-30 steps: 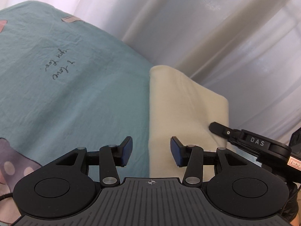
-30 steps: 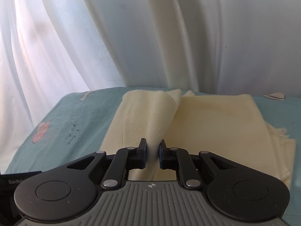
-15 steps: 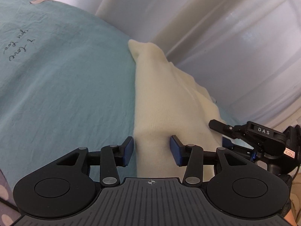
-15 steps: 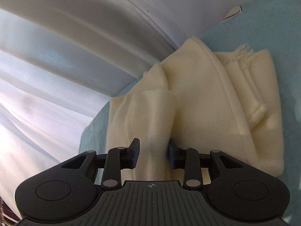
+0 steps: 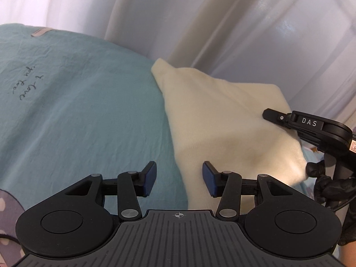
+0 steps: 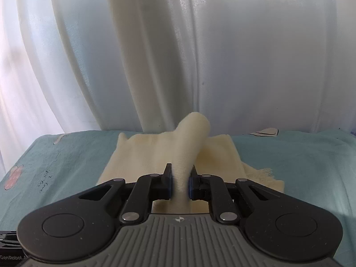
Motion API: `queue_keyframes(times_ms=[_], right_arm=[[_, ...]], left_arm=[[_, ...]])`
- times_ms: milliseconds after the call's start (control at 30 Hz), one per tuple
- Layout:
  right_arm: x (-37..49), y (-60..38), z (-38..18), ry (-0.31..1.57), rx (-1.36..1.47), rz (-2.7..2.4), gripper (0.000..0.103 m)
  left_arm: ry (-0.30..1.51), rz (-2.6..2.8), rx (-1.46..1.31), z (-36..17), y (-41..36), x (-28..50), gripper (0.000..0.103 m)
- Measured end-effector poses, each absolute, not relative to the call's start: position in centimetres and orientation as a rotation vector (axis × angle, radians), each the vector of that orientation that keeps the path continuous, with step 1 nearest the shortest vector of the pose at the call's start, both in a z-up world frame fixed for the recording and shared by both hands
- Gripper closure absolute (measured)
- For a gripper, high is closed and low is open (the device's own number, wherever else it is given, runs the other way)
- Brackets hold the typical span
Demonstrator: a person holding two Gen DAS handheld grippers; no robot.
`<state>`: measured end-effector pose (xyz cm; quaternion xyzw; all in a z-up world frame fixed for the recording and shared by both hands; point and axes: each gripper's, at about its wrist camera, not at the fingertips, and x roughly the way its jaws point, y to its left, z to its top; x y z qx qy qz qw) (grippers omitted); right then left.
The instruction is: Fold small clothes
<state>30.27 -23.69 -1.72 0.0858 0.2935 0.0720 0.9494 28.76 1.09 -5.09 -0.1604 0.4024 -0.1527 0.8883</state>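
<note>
Centrally, the cream knit cloth (image 6: 155, 155) lies on the teal sheet (image 6: 300, 166) near the white curtain (image 6: 244, 55), and we see one fold of it raised into a rounded hump that runs back into our right gripper (image 6: 180, 183); the fingers (image 6: 167, 183) of that gripper are closed on the raised fold, the blue pads pressing the knit from both sides; the remaining cloth spreads flat beneath, with a frayed fringe at its right edge, near the gripper's right linkage; from the left wrist view the same cloth (image 5: 222, 122) appears as a broad, sloping cream sheet lifted toward the right gripper (image 5: 269, 113), whose black body bears the letters DAS and which a black-gloved hand (image 5: 329, 182) holds at the right edge of the view; our left gripper (image 5: 179, 181) hangs just above the near left edge of the cloth, its fingers (image 5: 149, 179) spread wide and holding nothing, the right pad over the cream knit and the left pad over bare sheet; the teal sheet (image 5: 77, 111) shows handwritten script at the left and a pale printed patch farther back; a purple dotted shape sits at the lower left corner of the left wrist view; the curtain (image 5: 244, 22) falls in soft vertical folds behind everything.
</note>
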Motion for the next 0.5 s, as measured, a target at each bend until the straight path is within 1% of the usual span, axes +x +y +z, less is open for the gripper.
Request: queue_keyframes(times_ms=[267,367,400,467,500], right_arm=[[29.2,-25.1,-2.4,0.592,0.108,0.051,0.091],[28.6,-25.2,-2.6,0.555,0.06,-0.055,0.091],[28.3,-25.7,-2.4,0.54,0.071,-0.093,0.09],[26.9,-28.3,-2.0,0.528,0.197,-0.114,0.086],[26.2,-29.6,-2.0,0.541,0.279,-0.095,0.082]], left_arm=[[0.855,-0.367,-0.274,-5.5,-0.8,28.1,0.052],[0.862,-0.385,-0.248,-5.5,-1.4,27.9,0.052],[0.863,-0.39,-0.24,-5.5,-1.5,27.6,0.052],[0.864,-0.393,-0.223,-5.4,-1.6,27.2,0.052],[0.862,-0.394,-0.219,-5.5,-1.6,27.1,0.052]])
